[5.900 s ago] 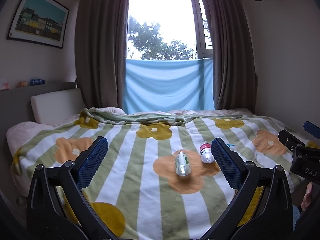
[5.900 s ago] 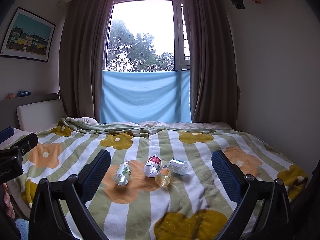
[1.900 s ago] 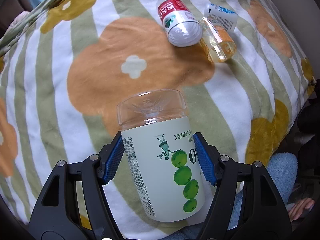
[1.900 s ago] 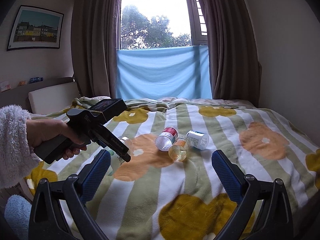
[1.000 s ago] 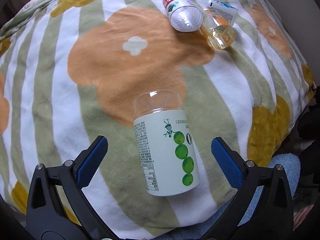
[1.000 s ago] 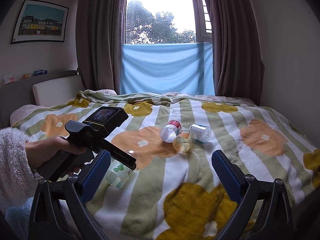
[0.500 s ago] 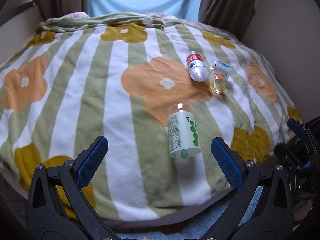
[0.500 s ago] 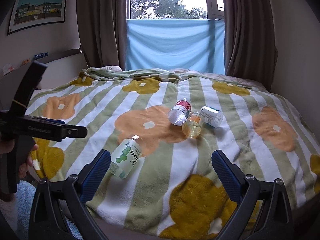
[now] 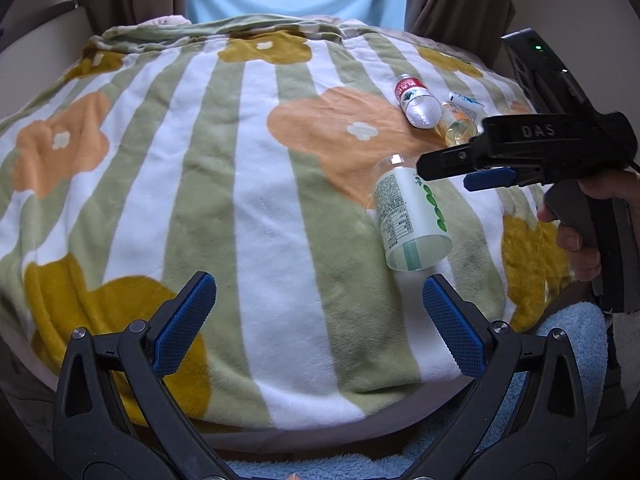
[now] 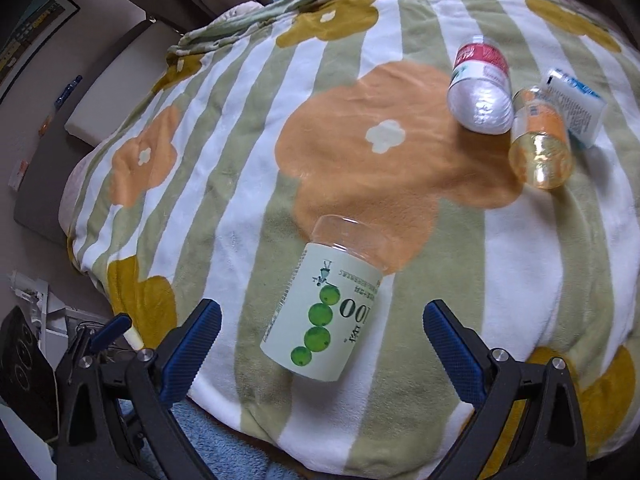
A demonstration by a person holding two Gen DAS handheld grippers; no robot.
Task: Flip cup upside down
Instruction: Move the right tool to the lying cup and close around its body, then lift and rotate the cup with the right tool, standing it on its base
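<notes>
1. The right gripper (image 10: pixel 322 338) has its fingers spread wide with nothing between the pads; the cup (image 10: pixel 326 308) lies just ahead of them, its near end reaching into the gap but touching neither pad

2. The left gripper (image 9: pixel 320 324) is likewise wide open and empty; the cup (image 9: pixel 412 216) sits ahead and to the right of its right finger, clear of it

3. From the left view, the right gripper (image 9: pixel 486 164) hangs over the far end of the cup, its own fingers seen side-on

4. The cup lies on its side on the blanket (image 10: pixel 248 128), clear closed base pointing away from the fingers, wide open mouth toward them, label print reading upside down

5. Progress, as I judge it: the flip looks unfinished, since the cup stands on neither end. What seems left is to grip it and set it mouth down

6. Further out, beyond the cup and to the right of the fingers, three more containers lie touching in a cluster: a red one (image 10: pixel 480 88), an orange one (image 10: pixel 540 144) and a blue-and-white one (image 10: pixel 576 108)

7. Count: two grippers, one cup, three other containers, one blanket
</notes>
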